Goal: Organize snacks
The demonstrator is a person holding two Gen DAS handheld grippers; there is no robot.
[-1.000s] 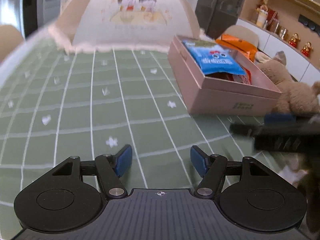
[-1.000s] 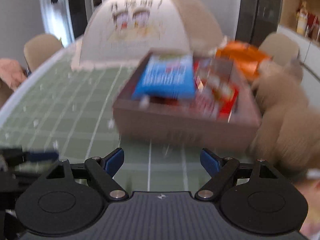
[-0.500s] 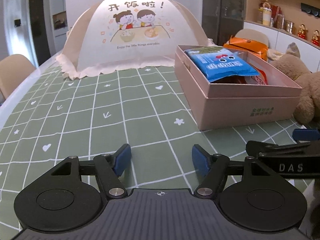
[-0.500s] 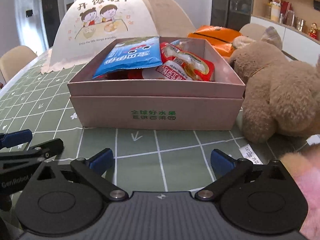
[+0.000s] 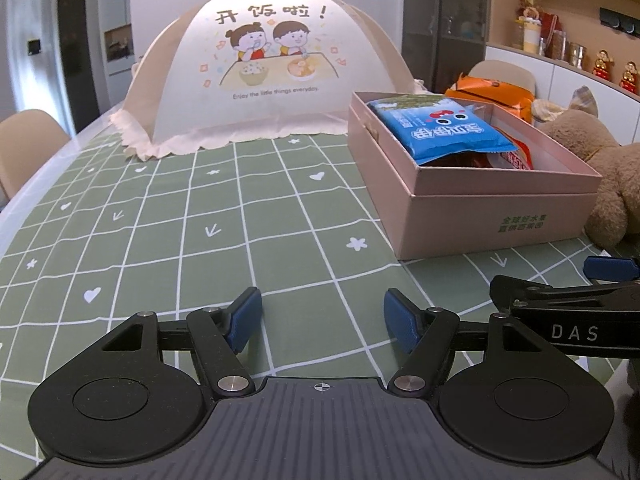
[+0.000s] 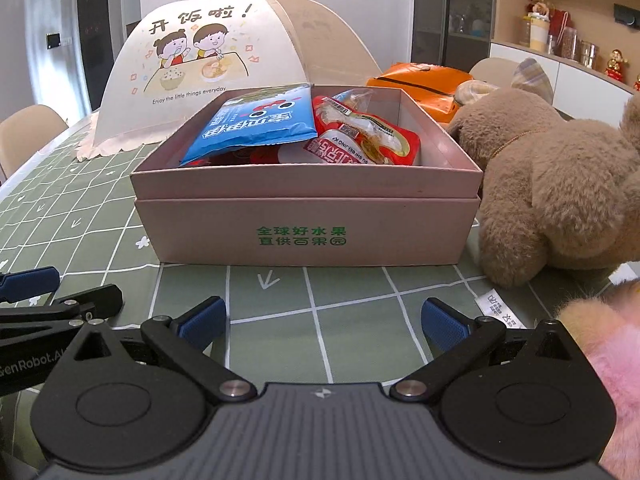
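Both tools have just spread their jaws since a second ago, and my views have steadied. My left tool (image 5: pixel 322 316) and right tool (image 6: pixel 323 324) gape wide, empty, low over the green checked bench (image 5: pixel 168 216). Ahead, the pink cardboard box (image 6: pixel 308 220) holds a blue snack packet (image 6: pixel 260 124) and red snack packets (image 6: pixel 364 140).

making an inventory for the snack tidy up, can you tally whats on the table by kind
snack packs in the box that can be told apart: 2, a blue pack and a red pack, with more red packaging partly hidden under them
pink box: 1
orange bag behind the box: 1
brown plush toy: 1
pink plush toy: 1
food cover: 1
total: 7
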